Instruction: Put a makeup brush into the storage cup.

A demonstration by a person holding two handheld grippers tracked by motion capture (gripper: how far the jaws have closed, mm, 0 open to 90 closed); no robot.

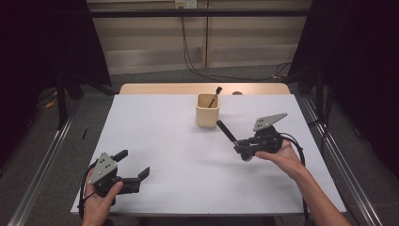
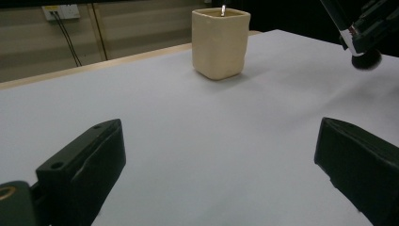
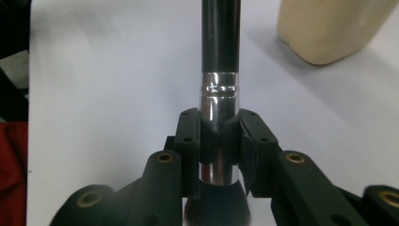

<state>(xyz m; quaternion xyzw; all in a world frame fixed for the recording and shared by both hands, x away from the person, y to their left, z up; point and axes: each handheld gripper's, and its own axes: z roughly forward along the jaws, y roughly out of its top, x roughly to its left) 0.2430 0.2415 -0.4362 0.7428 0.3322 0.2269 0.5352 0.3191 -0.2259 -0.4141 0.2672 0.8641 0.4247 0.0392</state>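
One brush in right tongs, handle twd cup (near level).

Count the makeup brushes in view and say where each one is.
2. One brush is clamped in the right claw, handle pointing toward the cup. The other brush stands inside that cup. More could be hidden inside it.

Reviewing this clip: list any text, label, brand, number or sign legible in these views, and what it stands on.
None can be read. The beige cup, the makeup brush clamped in the right gripper, the left gripper and the white table carry no visible print. The wall outlet is too blurred to show any marking.
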